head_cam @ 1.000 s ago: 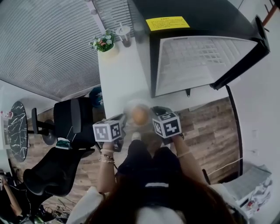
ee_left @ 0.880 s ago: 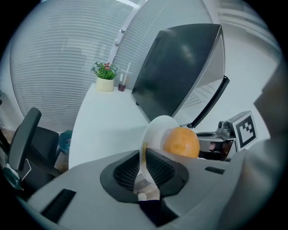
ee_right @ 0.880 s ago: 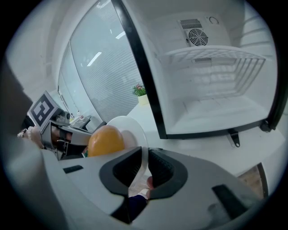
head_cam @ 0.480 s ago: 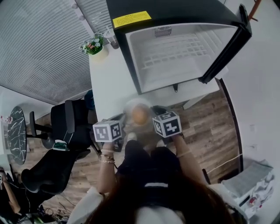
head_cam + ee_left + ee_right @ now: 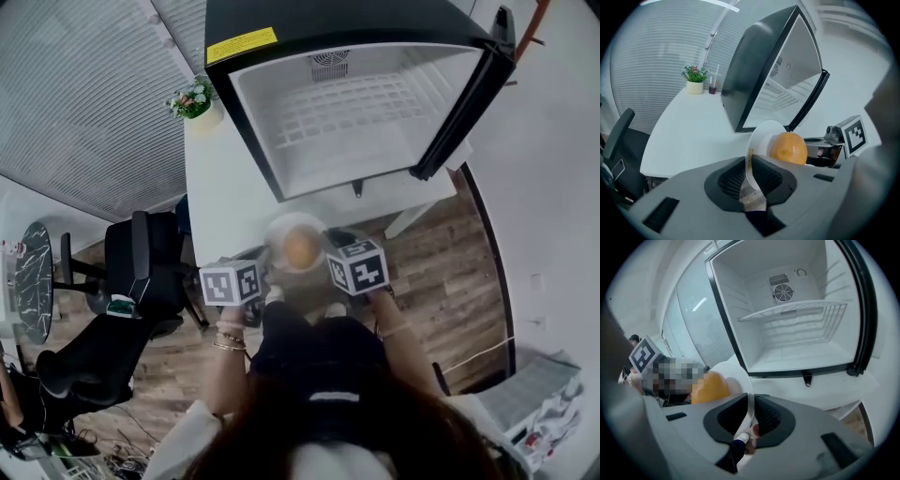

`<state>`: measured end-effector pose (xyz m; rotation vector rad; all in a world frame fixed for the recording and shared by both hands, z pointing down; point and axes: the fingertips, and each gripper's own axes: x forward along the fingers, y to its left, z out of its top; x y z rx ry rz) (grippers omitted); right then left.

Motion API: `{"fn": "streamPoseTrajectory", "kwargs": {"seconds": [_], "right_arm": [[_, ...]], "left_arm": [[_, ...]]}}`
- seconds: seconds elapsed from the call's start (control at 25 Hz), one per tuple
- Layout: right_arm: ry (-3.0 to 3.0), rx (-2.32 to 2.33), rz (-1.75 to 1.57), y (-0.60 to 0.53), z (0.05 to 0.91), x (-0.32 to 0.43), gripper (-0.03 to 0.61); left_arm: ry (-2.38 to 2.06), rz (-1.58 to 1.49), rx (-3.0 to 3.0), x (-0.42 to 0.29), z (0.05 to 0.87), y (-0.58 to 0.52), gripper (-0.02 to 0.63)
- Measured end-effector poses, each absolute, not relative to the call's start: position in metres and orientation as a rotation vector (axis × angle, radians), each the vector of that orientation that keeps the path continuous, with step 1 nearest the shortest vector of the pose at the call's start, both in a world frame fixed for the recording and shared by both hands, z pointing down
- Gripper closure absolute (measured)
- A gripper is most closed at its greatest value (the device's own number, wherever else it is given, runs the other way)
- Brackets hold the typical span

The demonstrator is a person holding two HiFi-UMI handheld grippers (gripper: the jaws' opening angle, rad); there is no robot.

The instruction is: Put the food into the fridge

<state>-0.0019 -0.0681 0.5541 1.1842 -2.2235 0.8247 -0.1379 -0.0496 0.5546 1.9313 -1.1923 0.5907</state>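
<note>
Carry step: orange (image 5: pixel 299 247) on its plate (image 5: pixel 280 226), held before the open fridge (image 5: pixel 347 122).
My left tongs (image 5: pixel 750 174) and right tongs (image 5: pixel 751 420) each clamp the plate's rim, seemingly just off the table's (image 5: pixel 225 192) near edge; next I must slide it in level, clear of the door (image 5: pixel 464 103).

A white table (image 5: pixel 220 192) spreads out ahead of the left gripper (image 5: pixel 749 165). At its far end, well beyond the jaws, a small potted plant (image 5: pixel 694 79) stands just beside a glass of dark red liquid (image 5: pixel 713 88) (with a straw, by the look of it). A black office chair (image 5: pixel 141 262) sits to that gripper's left, with slatted blinds (image 5: pixel 84 94) beyond. Wood flooring (image 5: pixel 450 272) lies below, right of the right gripper (image 5: pixel 752 411).
</note>
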Motion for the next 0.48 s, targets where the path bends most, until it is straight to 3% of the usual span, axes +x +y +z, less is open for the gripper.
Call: {"fn": "streamPoseTrajectory", "kwargs": {"seconds": [0.48], "right_arm": [[-2.204,1.225,0.852,-0.065,0.554,0.039,0.531]], "left_arm": [[-1.160,0.622,1.932,-0.098,0.553,-0.047,0.566]]}}
